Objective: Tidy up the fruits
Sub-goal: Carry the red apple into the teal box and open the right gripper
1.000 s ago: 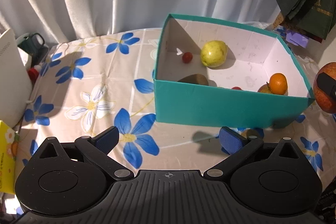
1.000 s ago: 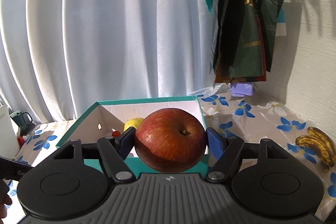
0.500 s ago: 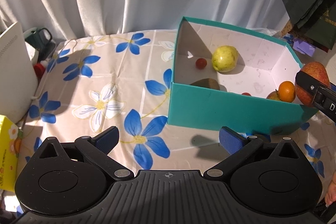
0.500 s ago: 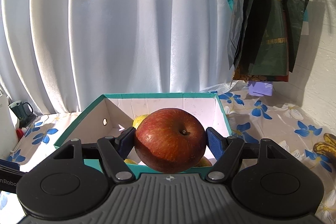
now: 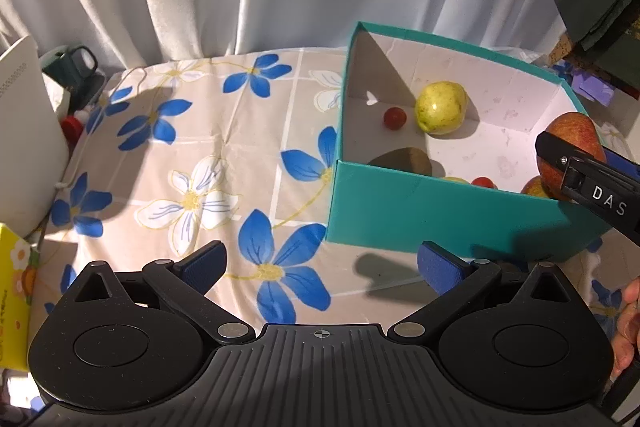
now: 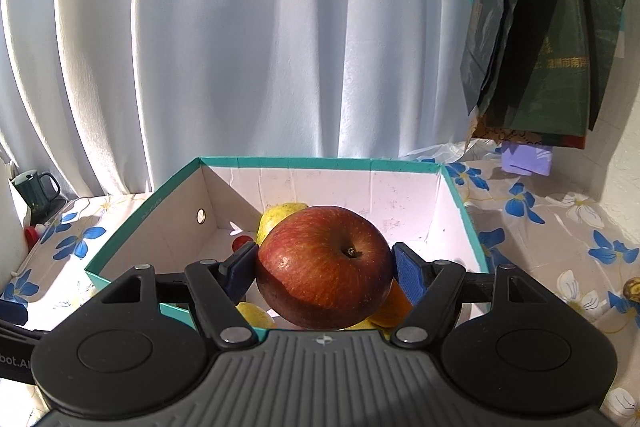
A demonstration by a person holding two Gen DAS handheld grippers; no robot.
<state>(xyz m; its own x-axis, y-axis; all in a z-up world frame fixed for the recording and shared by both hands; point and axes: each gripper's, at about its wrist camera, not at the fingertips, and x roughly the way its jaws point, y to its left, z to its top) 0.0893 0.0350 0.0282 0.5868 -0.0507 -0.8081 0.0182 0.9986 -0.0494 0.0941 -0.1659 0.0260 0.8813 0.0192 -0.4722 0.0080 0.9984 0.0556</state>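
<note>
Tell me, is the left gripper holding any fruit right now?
No, the left gripper hangs open and empty over the beige flowered tablecloth, beside the teal cardboard box.

Bench (image 5: 208, 131): covered by a beige cloth printed with blue and white flowers. Directly on it: teal box (image 5: 420, 211), open-topped, toward the right; dark green mug (image 5: 76, 63) at the far left corner by the curtain; white appliance (image 5: 24, 131) and yellow carton (image 5: 12, 299) along the left edge.
</note>
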